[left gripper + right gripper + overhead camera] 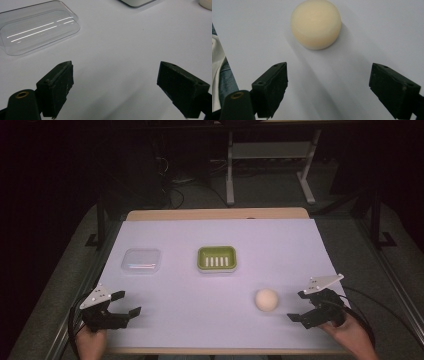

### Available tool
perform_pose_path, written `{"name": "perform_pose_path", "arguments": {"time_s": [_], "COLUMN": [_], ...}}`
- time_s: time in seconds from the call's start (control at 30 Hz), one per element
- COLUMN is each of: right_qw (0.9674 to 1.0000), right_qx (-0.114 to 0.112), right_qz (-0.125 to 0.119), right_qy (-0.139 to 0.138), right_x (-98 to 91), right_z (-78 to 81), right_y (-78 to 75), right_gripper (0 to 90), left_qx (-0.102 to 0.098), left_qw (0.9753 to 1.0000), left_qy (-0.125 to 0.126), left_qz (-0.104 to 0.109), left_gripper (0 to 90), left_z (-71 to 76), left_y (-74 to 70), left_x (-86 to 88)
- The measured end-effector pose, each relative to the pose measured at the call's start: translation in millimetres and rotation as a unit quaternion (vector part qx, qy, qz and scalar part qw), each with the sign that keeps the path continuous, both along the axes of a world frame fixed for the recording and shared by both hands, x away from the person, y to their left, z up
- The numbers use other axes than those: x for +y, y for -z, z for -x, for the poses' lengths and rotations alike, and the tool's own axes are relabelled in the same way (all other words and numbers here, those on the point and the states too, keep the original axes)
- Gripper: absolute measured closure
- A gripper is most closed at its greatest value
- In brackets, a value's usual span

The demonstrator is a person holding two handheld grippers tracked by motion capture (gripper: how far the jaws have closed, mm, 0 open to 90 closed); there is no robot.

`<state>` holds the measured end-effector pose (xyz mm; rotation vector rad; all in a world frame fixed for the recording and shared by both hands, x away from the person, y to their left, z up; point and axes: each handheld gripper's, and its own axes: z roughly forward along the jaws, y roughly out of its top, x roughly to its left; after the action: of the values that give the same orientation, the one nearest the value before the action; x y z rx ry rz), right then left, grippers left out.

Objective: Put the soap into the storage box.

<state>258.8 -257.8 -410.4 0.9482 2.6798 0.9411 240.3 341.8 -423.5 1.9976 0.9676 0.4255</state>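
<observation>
Right gripper [303, 306] sits near the front right edge of the table, jaws spread wide, nothing between them. It points at the round cream soap [266, 299], which lies on the white table cover [220, 320] just ahead of the jaws, not touching. In the right gripper view the soap [316, 23] is ahead and a bit left of the jaw centreline.

Left gripper [125, 303] rests at the front left, also released and empty. The clear plastic lid [142, 260] lies beyond it, well apart. The green soap dish [216, 258] stands mid-table, empty, between lid and soap but farther back.

Likely job: put the soap in the dish, maybe cover it with the lid.

Risks:
- The soap is round and smooth. If the jaws close off-centre, it probably squirts out sideways or rolls off across the cover.
- The approach is offset to one side, so one pad may hit first and shove the soap before the other arrives.
- A grip too high on the dome likely slips off upward; one too low scrapes the cover and may wrinkle it.
- The soap sits near the front edge, so a nudge toward the person could send it off the table.
- A drop from height could bounce the soap out or shift the dish.
- The lid is thin and flat, hard to pinch, and may slide away.
</observation>
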Motion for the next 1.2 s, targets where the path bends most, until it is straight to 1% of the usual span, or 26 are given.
{"name": "perform_pose_path", "arguments": {"time_s": [0.03, 0.13, 0.17, 0.2, 0.27, 0.33, 0.43, 0.6, 0.77, 0.83, 0.97, 1.03, 1.1, 1.17, 1.2], "right_qw": [1.0, 1.0, 0.9999, 0.9999, 0.9998, 0.9998, 0.9997, 0.9995, 0.9992, 0.9992, 0.9988, 0.9987, 0.9983, 0.9981, 0.9979], "right_qx": [0.001, 0.001, -0.002, 0.002, 0.002, 0.005, 0.003, 0.007, 0.006, 0.01, 0.01, 0.014, 0.012, 0.013, 0.014], "right_qz": [0.0, 0.001, 0.004, 0.004, 0.008, 0.009, 0.012, 0.018, 0.021, 0.019, 0.024, 0.027, 0.031, 0.036, 0.038], "right_qy": [-0.002, -0.007, -0.011, -0.012, -0.016, -0.014, -0.02, -0.025, -0.033, -0.034, -0.041, -0.041, -0.047, -0.048, -0.051], "right_x": [3.9, 7.4, 8.7, 10.2, 12.5, 13.3, 15.4, 22.0, 28.0, 30.5, 36.9, 39.9, 43.0, 46.7, 48.4], "right_z": [-1.6, -3.0, -4.2, -4.9, -7.5, -8.0, -9.8, -12.9, -17.7, -19.6, -23.0, -24.6, -27.1, -28.9, -30.2], "right_y": [-1.4, -3.0, -3.5, -4.3, -6.0, -6.7, -7.4, -8.3, -10.4, -10.4, -10.0, -10.3, -10.2, -10.1, -9.7], "right_gripper": [14.8, 14.8, 14.8, 14.8, 14.8, 14.8, 14.7, 14.4, 14.3, 14.3, 14.3, 14.3, 14.3, 14.3, 14.3], "left_qx": [0.0, 0.001, 0.0, -0.001, -0.002, -0.001, -0.001, 0.0, 0.002, 0.001, -0.001, -0.001, -0.002, 0.002, 0.0], "left_qw": [1.0, 1.0, 1.0, 1.0, 1.0, 1.0, 1.0, 1.0, 1.0, 1.0, 1.0, 1.0, 1.0, 0.9999, 1.0], "left_qy": [0.0, -0.001, -0.002, -0.003, -0.002, -0.003, -0.002, 0.001, -0.001, 0.002, 0.004, 0.004, 0.004, 0.002, 0.005], "left_qz": [-0.001, 0.0, 0.0, 0.001, 0.002, 0.003, 0.002, 0.0, 0.005, 0.002, 0.002, 0.004, 0.005, 0.01, 0.009], "left_gripper": [13.0, 13.0, 13.0, 13.0, 13.0, 13.0, 13.0, 13.0, 13.0, 13.0, 13.0, 13.0, 13.0, 13.0, 13.0], "left_z": [-0.1, 0.0, 0.0, 0.0, 0.0, 0.2, -0.1, 0.1, 0.4, 0.5, 0.7, 0.7, 0.6, 1.2, 0.9], "left_y": [0.0, 0.1, 0.1, 0.2, 0.2, 0.1, 0.4, 0.1, 0.8, 0.3, -0.2, 0.0, 0.1, 0.0, -0.3], "left_x": [0.2, 0.4, 0.6, 0.8, 1.0, 1.1, 0.9, 0.0, -1.2, -1.2, -1.6, -2.0, -2.0, -2.2, -1.7]}}
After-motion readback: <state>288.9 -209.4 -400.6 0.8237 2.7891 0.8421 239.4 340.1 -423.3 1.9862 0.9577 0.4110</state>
